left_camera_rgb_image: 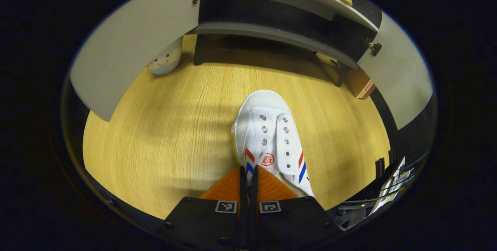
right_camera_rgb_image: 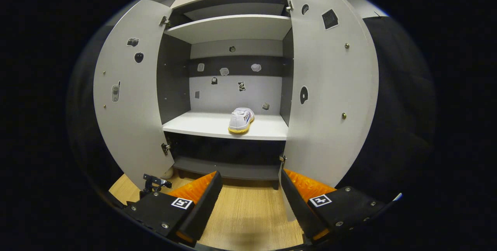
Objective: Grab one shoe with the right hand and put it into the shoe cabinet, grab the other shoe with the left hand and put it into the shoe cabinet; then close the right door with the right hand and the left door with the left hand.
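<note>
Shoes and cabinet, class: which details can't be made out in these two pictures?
- Shoe, left gripper view: heel hidden behind the left gripper; grip contact unclear.
- Shoe on shelf, right gripper view: too small to show details.
- Cabinet bottom compartment: too dark to see inside.
- Soft toy: partly hidden by the door.

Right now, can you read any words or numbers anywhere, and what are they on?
No readable words.
Red logo on the held shoe: blurred.
Mark on the shelf shoe: too small.
Door stickers: tiny pictures.
</note>
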Demonstrator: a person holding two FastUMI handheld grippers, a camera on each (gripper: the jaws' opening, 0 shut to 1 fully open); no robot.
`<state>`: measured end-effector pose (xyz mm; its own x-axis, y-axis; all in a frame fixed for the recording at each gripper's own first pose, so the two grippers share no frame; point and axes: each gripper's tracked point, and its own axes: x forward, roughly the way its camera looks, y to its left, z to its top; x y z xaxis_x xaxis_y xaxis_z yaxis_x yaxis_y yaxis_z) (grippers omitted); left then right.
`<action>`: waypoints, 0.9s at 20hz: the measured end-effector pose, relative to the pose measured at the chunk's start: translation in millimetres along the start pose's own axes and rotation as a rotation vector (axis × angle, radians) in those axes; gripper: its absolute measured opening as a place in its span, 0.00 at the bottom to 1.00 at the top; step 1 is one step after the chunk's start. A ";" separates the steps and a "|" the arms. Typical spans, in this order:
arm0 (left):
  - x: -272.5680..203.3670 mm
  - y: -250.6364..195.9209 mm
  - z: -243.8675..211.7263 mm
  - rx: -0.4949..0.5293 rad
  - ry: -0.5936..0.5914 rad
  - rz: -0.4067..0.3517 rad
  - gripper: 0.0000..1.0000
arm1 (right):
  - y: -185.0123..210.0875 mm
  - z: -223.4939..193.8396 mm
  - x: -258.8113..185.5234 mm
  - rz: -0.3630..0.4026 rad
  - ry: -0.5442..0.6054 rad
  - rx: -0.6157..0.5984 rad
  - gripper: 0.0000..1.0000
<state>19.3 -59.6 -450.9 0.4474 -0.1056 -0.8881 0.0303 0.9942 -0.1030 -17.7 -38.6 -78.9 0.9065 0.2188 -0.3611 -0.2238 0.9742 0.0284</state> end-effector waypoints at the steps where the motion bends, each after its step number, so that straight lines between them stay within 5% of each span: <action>1: -5.1 0.3 13.2 -0.004 -0.010 -0.018 0.07 | 1.4 0.3 -1.2 0.003 -0.002 0.003 0.93; 9: -106.8 28.1 158.7 0.063 -0.165 -0.120 0.06 | 8.0 8.1 -6.4 0.026 -0.037 0.028 0.93; 18: -143.5 -2.5 283.6 0.097 -0.297 -0.131 0.06 | 8.8 15.7 -3.9 0.035 -0.061 0.056 0.94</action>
<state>208.6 -41.5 -196.1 0.6747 -0.2366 -0.6991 0.1832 0.9713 -0.1519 -17.5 -30.0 -62.6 0.9188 0.2545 -0.3017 -0.2372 0.9670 0.0932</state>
